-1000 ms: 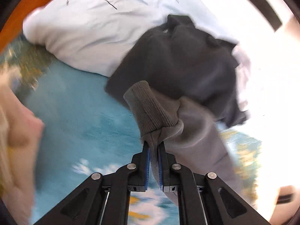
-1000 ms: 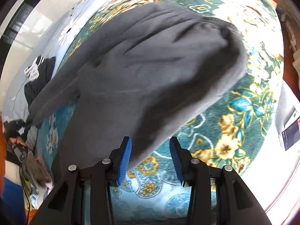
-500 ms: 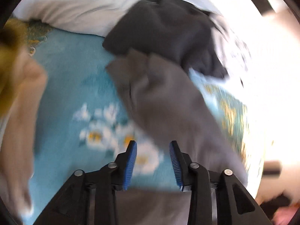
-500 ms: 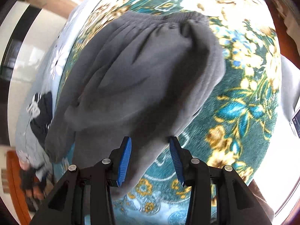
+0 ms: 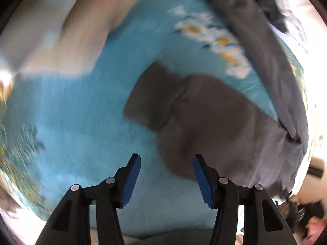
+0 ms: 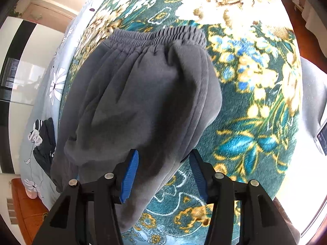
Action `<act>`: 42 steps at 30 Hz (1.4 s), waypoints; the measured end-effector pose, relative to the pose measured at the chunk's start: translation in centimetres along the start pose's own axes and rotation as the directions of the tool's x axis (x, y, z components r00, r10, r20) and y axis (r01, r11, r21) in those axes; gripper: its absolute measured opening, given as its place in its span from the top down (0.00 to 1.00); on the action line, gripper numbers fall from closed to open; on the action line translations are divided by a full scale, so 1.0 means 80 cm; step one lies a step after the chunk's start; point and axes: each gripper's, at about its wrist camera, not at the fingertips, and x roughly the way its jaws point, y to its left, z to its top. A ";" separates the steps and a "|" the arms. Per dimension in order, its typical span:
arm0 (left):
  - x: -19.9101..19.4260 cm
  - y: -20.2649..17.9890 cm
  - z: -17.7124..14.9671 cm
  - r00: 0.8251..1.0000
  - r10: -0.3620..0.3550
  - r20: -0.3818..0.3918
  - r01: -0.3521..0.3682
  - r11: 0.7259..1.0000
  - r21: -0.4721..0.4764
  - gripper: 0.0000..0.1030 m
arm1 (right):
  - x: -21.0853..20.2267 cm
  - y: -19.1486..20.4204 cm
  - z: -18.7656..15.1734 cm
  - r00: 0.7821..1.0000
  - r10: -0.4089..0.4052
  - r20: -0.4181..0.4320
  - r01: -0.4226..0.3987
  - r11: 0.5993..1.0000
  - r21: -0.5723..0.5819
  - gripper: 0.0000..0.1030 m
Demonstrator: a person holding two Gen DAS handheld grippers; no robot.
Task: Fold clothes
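Pants: my grey sweatpants lie on the flowery blanket | left gripper: jaws just opened, holding nothing | right gripper: jaws just opened wider, pants leg between, not squeezed

A teal floral blanket with gold and blue flowers is spread over the bed. A pale grey flowered sheet is seen at its left edge, and an orange wooden floor below that.
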 end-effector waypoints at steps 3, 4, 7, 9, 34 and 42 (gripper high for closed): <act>0.011 0.009 -0.007 1.000 -0.029 0.007 0.030 0.999 -0.031 0.46 | 0.006 -0.004 -0.001 1.000 0.001 -0.002 -0.001 1.000 0.021 0.45; 0.014 0.006 -0.008 0.999 -0.042 0.017 0.043 0.999 -0.028 0.46 | 0.007 -0.005 0.001 1.000 0.002 -0.001 -0.002 1.000 0.031 0.45; 0.017 -0.007 -0.016 1.000 -0.006 0.013 0.006 1.000 0.007 0.70 | 0.012 -0.004 0.007 1.000 0.011 -0.002 -0.010 0.999 0.053 0.45; 0.015 -0.014 -0.019 1.000 0.013 0.020 -0.014 0.999 0.030 0.87 | 0.017 0.002 0.008 1.000 0.014 -0.002 -0.014 0.998 0.063 0.45; -0.158 -0.092 0.030 0.958 -0.012 0.288 -0.038 0.985 0.167 0.97 | -0.108 0.048 -0.010 0.988 0.079 0.129 -0.077 0.997 -0.025 0.93; -0.144 -0.137 0.171 0.952 0.001 0.308 0.007 1.000 -0.026 0.96 | -0.091 0.168 0.057 0.996 0.084 0.029 -0.081 0.993 -0.090 0.93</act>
